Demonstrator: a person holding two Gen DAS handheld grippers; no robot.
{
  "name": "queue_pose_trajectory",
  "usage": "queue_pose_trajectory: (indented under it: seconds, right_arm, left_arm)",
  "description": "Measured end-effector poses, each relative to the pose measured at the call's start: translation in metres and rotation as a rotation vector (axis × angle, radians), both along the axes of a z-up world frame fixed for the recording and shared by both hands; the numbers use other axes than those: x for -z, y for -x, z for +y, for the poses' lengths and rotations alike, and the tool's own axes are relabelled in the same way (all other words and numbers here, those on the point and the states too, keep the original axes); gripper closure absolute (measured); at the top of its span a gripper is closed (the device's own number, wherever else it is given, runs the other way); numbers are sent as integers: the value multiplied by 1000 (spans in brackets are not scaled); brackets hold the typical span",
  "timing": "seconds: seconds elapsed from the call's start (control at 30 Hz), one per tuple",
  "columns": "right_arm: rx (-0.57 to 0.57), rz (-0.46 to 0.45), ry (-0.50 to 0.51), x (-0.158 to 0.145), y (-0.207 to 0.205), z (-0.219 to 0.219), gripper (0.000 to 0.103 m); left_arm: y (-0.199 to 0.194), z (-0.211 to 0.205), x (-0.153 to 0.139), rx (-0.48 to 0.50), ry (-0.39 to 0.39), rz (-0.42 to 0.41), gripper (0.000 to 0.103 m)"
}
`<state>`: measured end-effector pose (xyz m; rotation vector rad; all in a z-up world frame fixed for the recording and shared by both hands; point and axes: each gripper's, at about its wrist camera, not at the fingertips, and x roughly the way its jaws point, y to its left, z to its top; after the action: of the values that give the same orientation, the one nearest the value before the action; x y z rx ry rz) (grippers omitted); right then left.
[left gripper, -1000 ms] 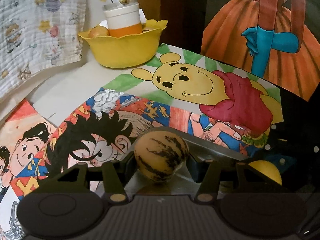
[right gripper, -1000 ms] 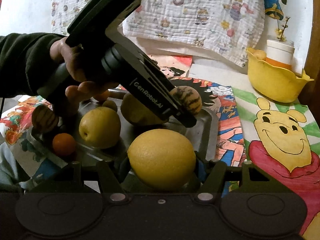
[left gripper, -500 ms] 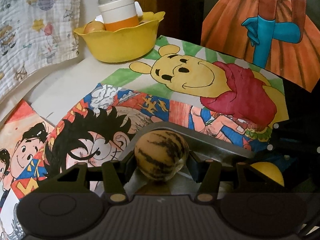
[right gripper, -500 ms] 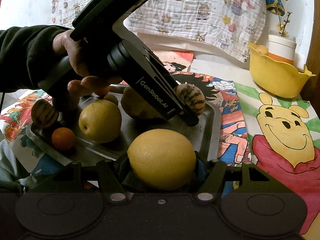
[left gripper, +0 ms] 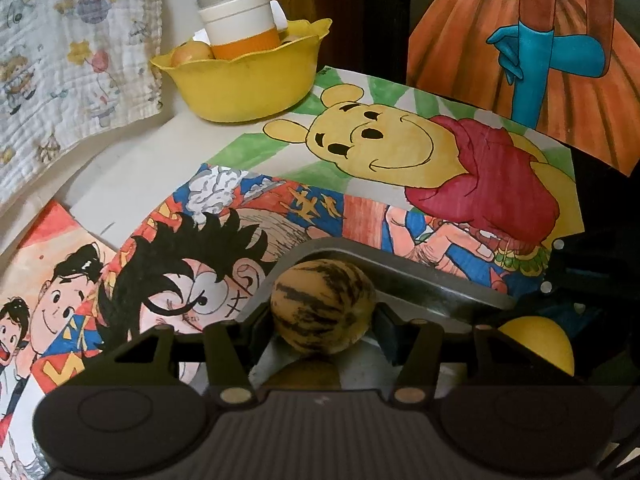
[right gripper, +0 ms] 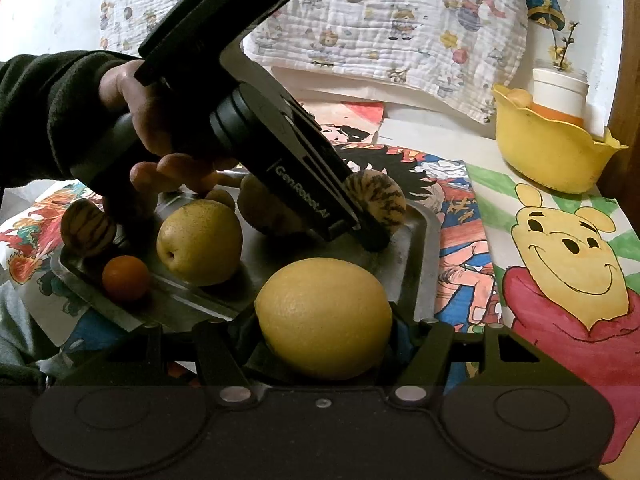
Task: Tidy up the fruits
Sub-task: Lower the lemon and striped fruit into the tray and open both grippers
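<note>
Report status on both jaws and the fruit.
Left gripper clamps striped melon over tray. Right gripper clamps yellow citrus. Nothing blocking.

Home table: cartoon drawings [left gripper: 420,148], baby blanket [right gripper: 400,20]

Both views are dim and warm-toned, lit softly from above. Fisheye bending curves the edges, and the corners fall to black. The grey metal tray [right gripper: 416,248] carries a dull sheen and soft shadows under the fruit. Fine detail is slightly soft and grainy throughout.
</note>
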<state>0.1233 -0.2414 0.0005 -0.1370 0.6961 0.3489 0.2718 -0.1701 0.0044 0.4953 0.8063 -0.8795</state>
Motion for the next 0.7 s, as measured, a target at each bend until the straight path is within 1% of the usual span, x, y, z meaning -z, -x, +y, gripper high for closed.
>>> queue_pose_trajectory:
  seconds: [0.2, 0.27, 0.47, 0.7]
  right_arm:
    - [8, -6, 1, 1, 2, 1, 36]
    - [10, -9, -2, 0, 3, 2, 33]
    - [23, -23, -8, 0, 7, 3, 30]
    - [44, -48, -26, -1, 14, 4, 26]
  left_arm:
    - [5, 3, -5, -9, -5, -26, 41]
    - [8, 5, -7, -12, -4, -36, 39]
    - [18, 11, -14, -25, 0, -60, 36]
    - [34, 22, -23, -59, 6, -104, 29]
